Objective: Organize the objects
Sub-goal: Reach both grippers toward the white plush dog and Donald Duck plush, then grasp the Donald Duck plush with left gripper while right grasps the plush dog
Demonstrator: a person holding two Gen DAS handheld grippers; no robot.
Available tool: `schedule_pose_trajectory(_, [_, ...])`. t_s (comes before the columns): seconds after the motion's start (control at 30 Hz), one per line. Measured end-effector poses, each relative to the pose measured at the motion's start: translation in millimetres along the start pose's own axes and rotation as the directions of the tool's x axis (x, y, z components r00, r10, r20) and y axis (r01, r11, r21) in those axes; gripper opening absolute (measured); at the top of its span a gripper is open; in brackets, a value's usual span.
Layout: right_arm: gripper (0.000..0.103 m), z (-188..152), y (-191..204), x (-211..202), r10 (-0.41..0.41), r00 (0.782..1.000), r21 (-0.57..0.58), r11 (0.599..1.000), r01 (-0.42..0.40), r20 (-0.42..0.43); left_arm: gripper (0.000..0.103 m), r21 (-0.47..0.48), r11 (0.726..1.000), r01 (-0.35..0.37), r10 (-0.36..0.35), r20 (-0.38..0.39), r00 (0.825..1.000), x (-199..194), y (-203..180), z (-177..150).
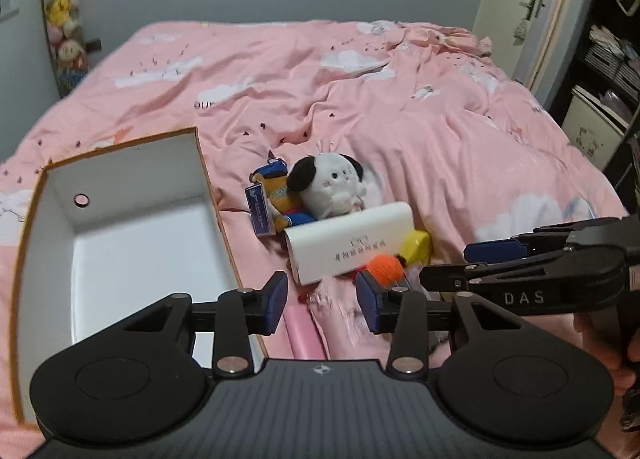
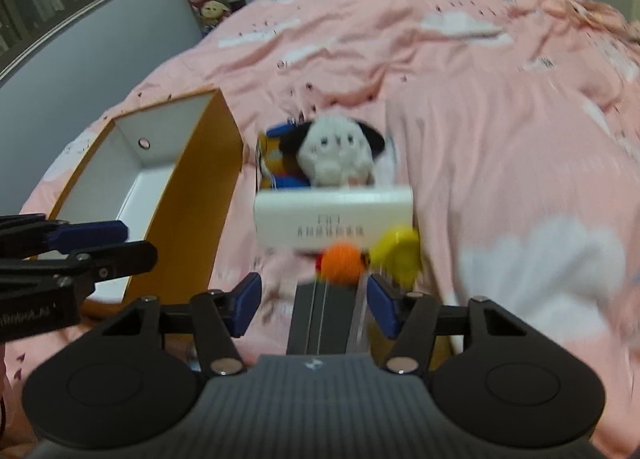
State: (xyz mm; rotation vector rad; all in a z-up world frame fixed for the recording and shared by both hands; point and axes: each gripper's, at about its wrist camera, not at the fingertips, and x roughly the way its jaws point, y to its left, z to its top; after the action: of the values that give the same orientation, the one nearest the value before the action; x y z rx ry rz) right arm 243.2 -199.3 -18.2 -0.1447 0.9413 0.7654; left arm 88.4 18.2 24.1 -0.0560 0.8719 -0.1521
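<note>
Hovering half-open, left gripper (image 1: 322,301) and right gripper (image 2: 314,305) jaws grip nothing.

Right wrist view: blurred overall.
Print on white box (image 2: 334,219): unreadable.
Pink object (image 1: 304,333): near end hidden behind left gripper (image 1: 322,301).
Dark flat object (image 2: 326,317): near part hidden by right gripper (image 2: 314,305); kind unclear.
Yellow object (image 1: 418,246): left part hidden behind white box.
Open box (image 1: 132,219): near end hidden by gripper body.
</note>
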Motion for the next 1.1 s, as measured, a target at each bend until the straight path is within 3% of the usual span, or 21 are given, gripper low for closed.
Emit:
schedule_pose_trajectory(0.1, [0.061,20,-5,19,0.001,1.0,-0.045,0.999,-0.001,0.004,0.044,-0.019,1.0,0.014,-0.014,-0.028,1.0,22,9,19])
schedule_pose_trajectory(0.47, [0.061,77,-10,110,0.021,1.0,-0.181,0.983,-0.024,-0.023,0.039,0.012,0.998,-0.066,0.067,-0.13,0.989,101,24,68])
schedule_pose_trajectory(0.6, [0.071,84,-14,135,0.019,0.999,-0.188,0.982,-0.026,-0.039,0.039,0.055,0.994,-0.091,0.098,-0.148,0.984,122,20,81])
schedule_pose_trajectory(0.77, [0.073,86,-23,162,0.039,0.998,-0.156,0.987,-0.046,-0.048,0.039,0.087,0.991,-0.106,0.119,-0.169,0.978,143,15,92])
schedule_pose_trajectory(0.83, [0.069,87,-28,167,0.065,0.997,-0.135,0.988,-0.071,-0.048,0.039,0.093,0.988,-0.122,0.137,-0.186,0.973,150,13,95])
schedule_pose_trajectory(1.1, [0.062,91,-62,153,0.131,0.991,0.013,0.991,-0.131,0.017,0.046,0.073,0.983,-0.168,0.18,-0.234,0.955,167,10,103])
